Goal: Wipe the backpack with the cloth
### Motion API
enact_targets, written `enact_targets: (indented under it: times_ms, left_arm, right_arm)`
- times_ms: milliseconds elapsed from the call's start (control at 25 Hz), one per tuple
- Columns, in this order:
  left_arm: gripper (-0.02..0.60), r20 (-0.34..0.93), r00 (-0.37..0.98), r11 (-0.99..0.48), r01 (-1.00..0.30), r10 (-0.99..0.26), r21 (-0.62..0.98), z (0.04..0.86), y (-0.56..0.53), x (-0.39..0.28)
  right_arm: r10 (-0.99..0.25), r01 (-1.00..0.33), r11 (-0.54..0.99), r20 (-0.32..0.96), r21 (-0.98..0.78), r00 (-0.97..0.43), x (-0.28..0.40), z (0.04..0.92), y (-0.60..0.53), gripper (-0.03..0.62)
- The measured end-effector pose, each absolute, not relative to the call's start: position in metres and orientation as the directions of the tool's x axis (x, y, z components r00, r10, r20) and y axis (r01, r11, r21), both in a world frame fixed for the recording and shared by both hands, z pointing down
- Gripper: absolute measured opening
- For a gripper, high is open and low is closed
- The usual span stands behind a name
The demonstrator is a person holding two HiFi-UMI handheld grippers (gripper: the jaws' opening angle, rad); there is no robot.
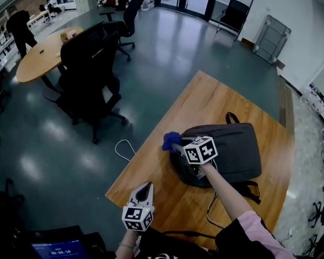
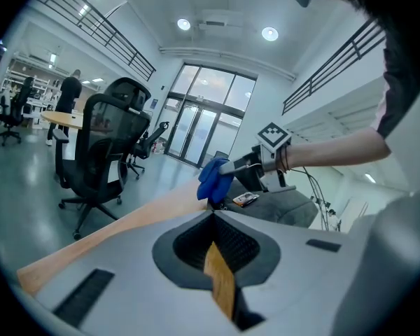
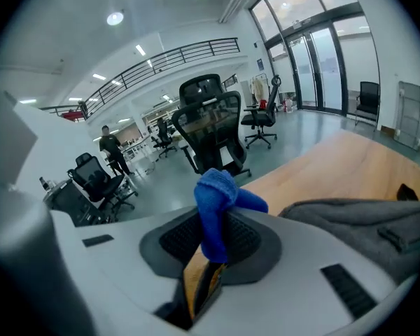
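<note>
A dark grey backpack (image 1: pixel 229 151) lies flat on the wooden table (image 1: pixel 205 99). My right gripper (image 1: pixel 176 143) is shut on a blue cloth (image 1: pixel 170 140), held just off the backpack's left end. In the right gripper view the cloth (image 3: pixel 215 205) sticks up from between the jaws, with the backpack (image 3: pixel 367 219) at the right. My left gripper (image 1: pixel 146 187) hovers near the table's front left edge, shut with nothing in it. The left gripper view shows its closed tips (image 2: pixel 212 214) pointing toward the cloth (image 2: pixel 213 178) and backpack (image 2: pixel 283 205).
Black office chairs (image 1: pixel 90 82) and a round wooden table (image 1: pixel 40 55) stand on the floor to the left. A white cable (image 1: pixel 124 147) loops on the floor by the table's left edge. A thin cable (image 1: pixel 211 209) lies on the table near the backpack straps.
</note>
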State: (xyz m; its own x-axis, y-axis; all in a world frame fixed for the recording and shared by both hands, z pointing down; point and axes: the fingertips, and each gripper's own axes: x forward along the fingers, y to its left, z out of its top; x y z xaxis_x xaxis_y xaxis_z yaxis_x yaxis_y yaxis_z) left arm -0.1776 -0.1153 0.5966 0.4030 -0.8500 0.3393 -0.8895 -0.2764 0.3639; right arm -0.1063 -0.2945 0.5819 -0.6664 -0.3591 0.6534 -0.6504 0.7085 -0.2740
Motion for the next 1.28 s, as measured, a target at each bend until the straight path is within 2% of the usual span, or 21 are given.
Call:
enact_targets:
  times_ms: [320, 600, 960, 1080, 1280]
  left_arm:
    - [0.000, 0.327, 0.413, -0.297, -0.889, -0.850, 0.350, 0.598, -0.108, -0.156]
    - [0.000, 0.331, 0.442, -0.330, -0.879, -0.834, 0.344, 0.595, -0.104, -0.151]
    - [0.000, 0.327, 0.477, -0.364, -0.863, -0.816, 0.350, 0.591, -0.099, -0.136]
    - [0.000, 0.323, 0.498, -0.387, -0.852, -0.805, 0.352, 0.590, -0.100, -0.129]
    - [0.000, 0.320, 0.512, -0.400, -0.845, -0.797, 0.355, 0.587, -0.098, -0.121]
  right_arm:
    - [-0.327, -0.623, 0.722, 0.645, -0.301, -0.690, -0.085, 0.599, -0.209, 0.066]
    - [-0.322, -0.634, 0.666, 0.614, -0.395, -0.721, -0.073, 0.606, -0.143, 0.066]
    - [-0.291, -0.679, 0.638, 0.704, -0.362, -0.648, -0.023, 0.626, -0.086, 0.066]
    - [-0.317, -0.677, 0.650, 0.687, -0.345, -0.654, -0.019, 0.603, -0.095, 0.066]
    - [-0.380, -0.626, 0.723, 0.588, -0.294, -0.715, -0.030, 0.528, -0.146, 0.066]
